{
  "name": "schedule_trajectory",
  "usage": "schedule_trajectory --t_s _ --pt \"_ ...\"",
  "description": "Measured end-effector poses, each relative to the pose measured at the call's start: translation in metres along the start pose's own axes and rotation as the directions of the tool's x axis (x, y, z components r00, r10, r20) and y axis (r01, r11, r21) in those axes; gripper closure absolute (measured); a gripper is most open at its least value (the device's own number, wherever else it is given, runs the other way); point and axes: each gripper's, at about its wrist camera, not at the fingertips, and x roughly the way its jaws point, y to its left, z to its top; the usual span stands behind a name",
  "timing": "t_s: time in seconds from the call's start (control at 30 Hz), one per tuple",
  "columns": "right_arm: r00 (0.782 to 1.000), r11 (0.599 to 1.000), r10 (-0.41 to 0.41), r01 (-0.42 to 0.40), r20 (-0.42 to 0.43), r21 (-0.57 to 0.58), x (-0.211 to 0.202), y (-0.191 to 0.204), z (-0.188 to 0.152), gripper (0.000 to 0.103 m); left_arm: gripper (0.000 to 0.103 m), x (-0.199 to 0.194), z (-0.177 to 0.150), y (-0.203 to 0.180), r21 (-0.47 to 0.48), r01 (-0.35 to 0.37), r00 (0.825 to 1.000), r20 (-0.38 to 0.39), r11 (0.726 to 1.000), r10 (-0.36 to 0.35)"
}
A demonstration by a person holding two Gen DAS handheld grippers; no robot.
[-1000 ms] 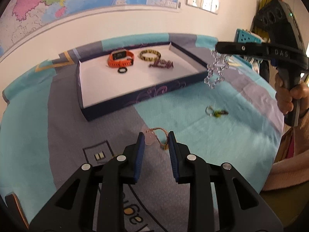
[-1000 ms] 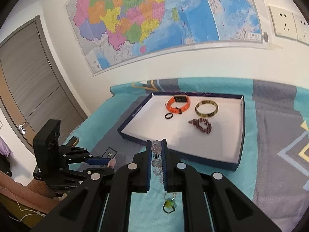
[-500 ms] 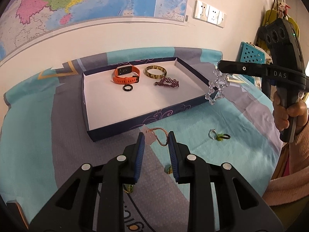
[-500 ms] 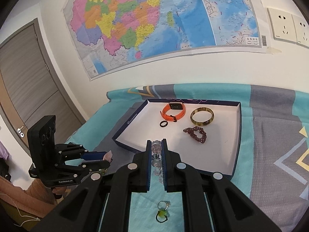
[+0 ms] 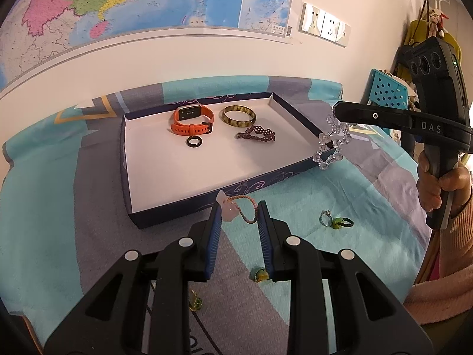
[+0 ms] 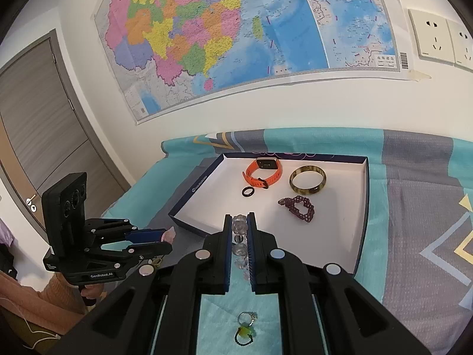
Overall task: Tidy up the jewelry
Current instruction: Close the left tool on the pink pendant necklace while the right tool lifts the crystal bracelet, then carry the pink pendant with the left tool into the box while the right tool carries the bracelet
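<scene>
The right tongs (image 6: 239, 230) were clamped on a clear crystal bead bracelet (image 5: 331, 145), which hung from their tips over the near right corner of the dark blue tray (image 5: 127, 183) on the bed (image 5: 59, 201). The left tongs (image 5: 238, 216) were closed on a pink cord bracelet with a pale pink stone (image 5: 233, 207), held just in front of the tray's near wall; the stone sat against the left pad and the cord looped across to the other. Inside the white-lined tray lay an orange fitness band (image 5: 192, 121), a small black ring (image 5: 195, 141), an amber bangle (image 5: 238, 114) and a dark red beaded bracelet (image 5: 256, 133), each apart from the others. On the bedspread near the tray lay a silver ring (image 5: 324, 217) touching a green-beaded ring (image 5: 341, 223).
</scene>
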Motion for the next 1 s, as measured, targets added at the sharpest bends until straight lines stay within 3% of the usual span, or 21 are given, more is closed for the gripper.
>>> schedule_trajectory --t_s 1.0 --pt "1.000 1.000 -0.011 0.011 0.000 0.009 0.008 -0.012 0.018 0.095 0.078 0.011 0.020 0.003 -0.008 -0.001 1.000 0.007 1.000 0.001"
